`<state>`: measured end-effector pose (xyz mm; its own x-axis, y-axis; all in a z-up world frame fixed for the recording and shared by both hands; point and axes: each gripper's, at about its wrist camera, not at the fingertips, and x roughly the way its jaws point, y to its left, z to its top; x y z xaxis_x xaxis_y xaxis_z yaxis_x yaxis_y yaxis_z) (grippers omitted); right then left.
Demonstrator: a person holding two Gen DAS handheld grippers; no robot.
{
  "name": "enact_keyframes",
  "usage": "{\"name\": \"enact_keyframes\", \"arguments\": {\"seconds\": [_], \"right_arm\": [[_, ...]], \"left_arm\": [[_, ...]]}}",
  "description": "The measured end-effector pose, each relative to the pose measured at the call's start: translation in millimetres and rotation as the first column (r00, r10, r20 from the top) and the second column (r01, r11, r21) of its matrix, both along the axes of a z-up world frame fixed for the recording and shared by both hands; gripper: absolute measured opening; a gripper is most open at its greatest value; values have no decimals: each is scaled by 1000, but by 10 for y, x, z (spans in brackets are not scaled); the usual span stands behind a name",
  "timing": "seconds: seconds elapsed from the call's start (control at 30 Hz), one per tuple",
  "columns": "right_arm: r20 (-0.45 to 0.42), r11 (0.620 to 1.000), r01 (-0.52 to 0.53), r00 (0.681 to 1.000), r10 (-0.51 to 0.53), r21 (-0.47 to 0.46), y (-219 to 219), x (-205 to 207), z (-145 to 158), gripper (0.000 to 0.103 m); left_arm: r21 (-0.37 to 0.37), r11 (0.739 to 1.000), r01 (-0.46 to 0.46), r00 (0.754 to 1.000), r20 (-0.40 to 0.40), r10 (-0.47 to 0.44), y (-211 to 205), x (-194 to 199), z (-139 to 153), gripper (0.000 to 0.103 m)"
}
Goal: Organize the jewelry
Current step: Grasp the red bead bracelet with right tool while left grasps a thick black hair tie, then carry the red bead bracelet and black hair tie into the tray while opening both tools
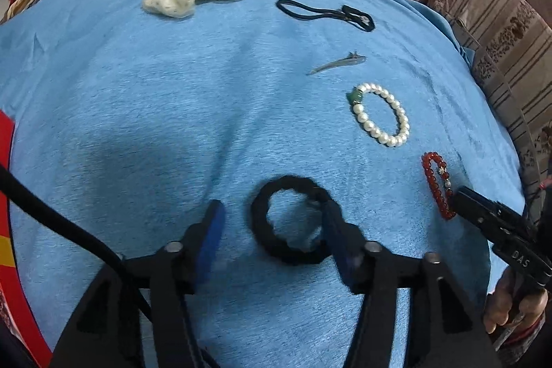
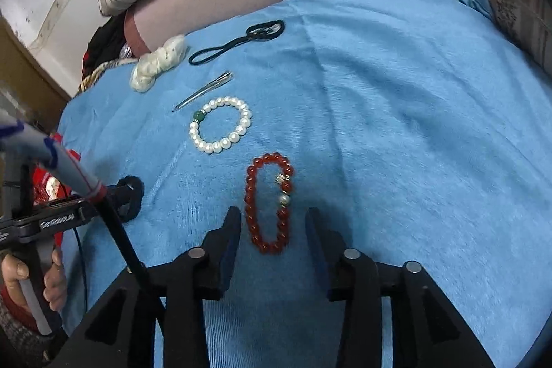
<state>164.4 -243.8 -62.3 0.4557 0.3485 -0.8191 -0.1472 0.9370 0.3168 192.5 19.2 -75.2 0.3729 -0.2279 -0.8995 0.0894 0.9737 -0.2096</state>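
Both tools gaping: left tool [image 1: 272, 223] at black scrunchie [image 1: 288, 219], soft, light; right tool [image 2: 272, 223] straddling red bead bracelet [image 2: 268, 204] at 12 o'clock, judged slippery, best pinched across strands.

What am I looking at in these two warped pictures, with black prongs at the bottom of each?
The prongs are two hand-held grippers; a person carries one in each hand, and each has a fisheye camera looking along its fingers. In the left-hand view, the left gripper is open around a fuzzy black hair tie, not yet closed on it. In the right-hand view, the right gripper is open astride a red bead bracelet. Nothing is held. Also on the blue plush cloth: a white pearl bracelet with one green bead, a slim silver hair clip, a thin black elastic band and a cream fabric scrunchie.
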Motion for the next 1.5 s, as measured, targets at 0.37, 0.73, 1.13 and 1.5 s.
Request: {"name": "enact_keyframes", "arguments": {"seconds": [0.37, 0.73, 1.13, 1.5], "right_arm": [[55, 992, -3, 998, 10, -124, 152, 35, -54, 40], [88, 995, -14, 996, 23, -100, 153, -84, 188, 7], [182, 986, -146, 970, 159, -87, 732, -496, 781, 7], [233, 932, -357, 903, 361, -61, 1722, -778, 1220, 7]], "left_arm": [[48, 999, -19, 1000, 19, 18, -216, 23, -4, 37], [-20, 999, -46, 997, 53, 48, -22, -276, 348, 8], [-51, 975, -218, 961, 162, 224, 994, -1158, 974, 8], [-27, 892, -452, 872, 199, 447, 2283, -1921, 1085, 8]]}}
